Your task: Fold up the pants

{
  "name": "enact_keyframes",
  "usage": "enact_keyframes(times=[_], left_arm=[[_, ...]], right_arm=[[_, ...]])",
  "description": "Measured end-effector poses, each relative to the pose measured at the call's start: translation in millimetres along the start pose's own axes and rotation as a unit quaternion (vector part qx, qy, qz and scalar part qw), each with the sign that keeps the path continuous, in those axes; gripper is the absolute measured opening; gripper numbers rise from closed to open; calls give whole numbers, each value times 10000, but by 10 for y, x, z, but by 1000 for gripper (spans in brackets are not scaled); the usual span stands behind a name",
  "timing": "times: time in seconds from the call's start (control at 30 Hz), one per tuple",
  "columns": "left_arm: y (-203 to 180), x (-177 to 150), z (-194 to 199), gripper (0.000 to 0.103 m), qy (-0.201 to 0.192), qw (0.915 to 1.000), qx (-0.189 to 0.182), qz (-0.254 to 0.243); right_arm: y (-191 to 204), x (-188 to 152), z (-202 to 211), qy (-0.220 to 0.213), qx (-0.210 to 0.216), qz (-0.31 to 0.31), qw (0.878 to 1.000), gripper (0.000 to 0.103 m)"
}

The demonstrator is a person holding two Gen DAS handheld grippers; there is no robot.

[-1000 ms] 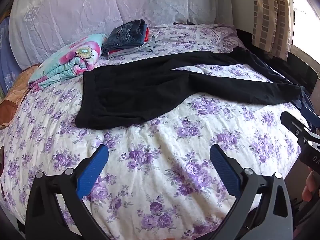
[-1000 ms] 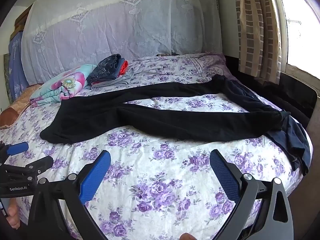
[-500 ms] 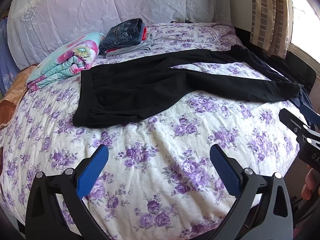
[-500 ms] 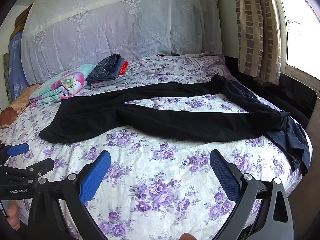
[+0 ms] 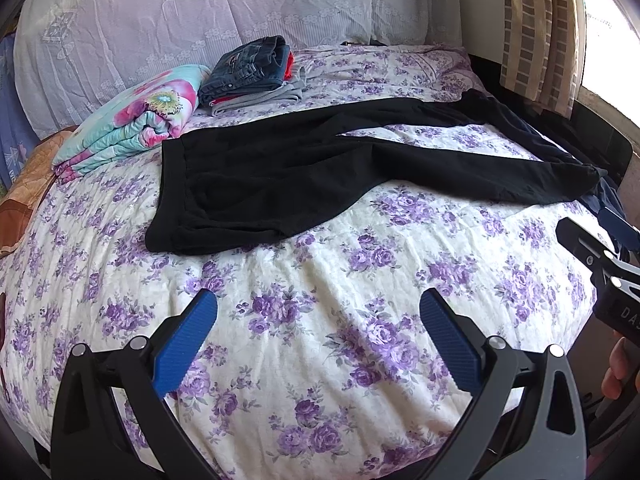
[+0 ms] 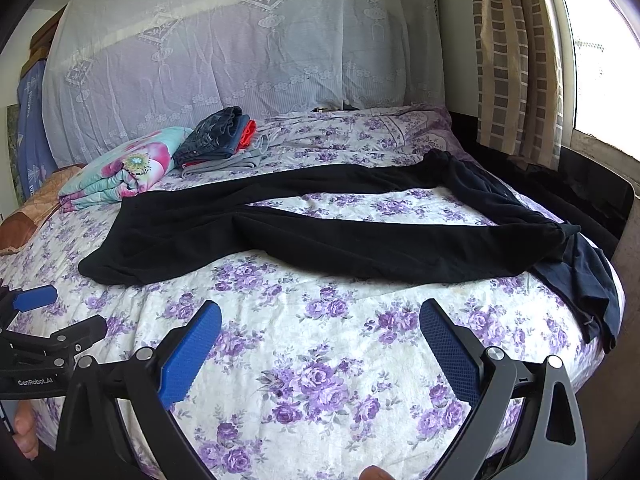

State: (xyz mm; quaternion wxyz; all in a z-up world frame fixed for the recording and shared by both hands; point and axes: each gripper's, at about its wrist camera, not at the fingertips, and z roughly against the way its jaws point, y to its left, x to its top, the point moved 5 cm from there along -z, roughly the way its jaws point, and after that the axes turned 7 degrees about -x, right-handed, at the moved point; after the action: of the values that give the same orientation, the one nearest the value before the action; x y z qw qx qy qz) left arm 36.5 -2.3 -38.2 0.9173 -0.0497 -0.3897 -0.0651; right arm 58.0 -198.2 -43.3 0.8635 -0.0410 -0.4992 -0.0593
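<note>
Black pants [image 5: 280, 176] lie spread flat on the purple-flowered bed [image 5: 320, 300], waistband to the left, both legs splayed to the right; they also show in the right wrist view [image 6: 320, 236]. The leg ends reach the bed's right edge beside a dark navy garment [image 6: 588, 280]. My left gripper [image 5: 318, 332] is open and empty, above the sheet in front of the waistband. My right gripper [image 6: 320, 340] is open and empty, in front of the near leg. Each gripper shows at the edge of the other's view.
A folded flowery blanket [image 5: 132, 120] and a stack of folded clothes [image 5: 252, 72] lie at the back left. A lace-covered headboard [image 6: 240, 60] stands behind. A curtain [image 6: 516, 60], a window and a dark ledge [image 6: 592, 196] are at the right.
Both grippers have moved slightly; the pants sit a little lower and nearer in both views. Both stay open. The pants have not moved on the bed.
</note>
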Motion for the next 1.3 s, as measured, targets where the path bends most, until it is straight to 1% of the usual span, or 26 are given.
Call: enact_keyframes(times=[1.3], left_arm=[[-5,-32,-57,99,69,10000,-58,7]], right_arm=[[-3,-8,-7,0,-17,59,10000,100]])
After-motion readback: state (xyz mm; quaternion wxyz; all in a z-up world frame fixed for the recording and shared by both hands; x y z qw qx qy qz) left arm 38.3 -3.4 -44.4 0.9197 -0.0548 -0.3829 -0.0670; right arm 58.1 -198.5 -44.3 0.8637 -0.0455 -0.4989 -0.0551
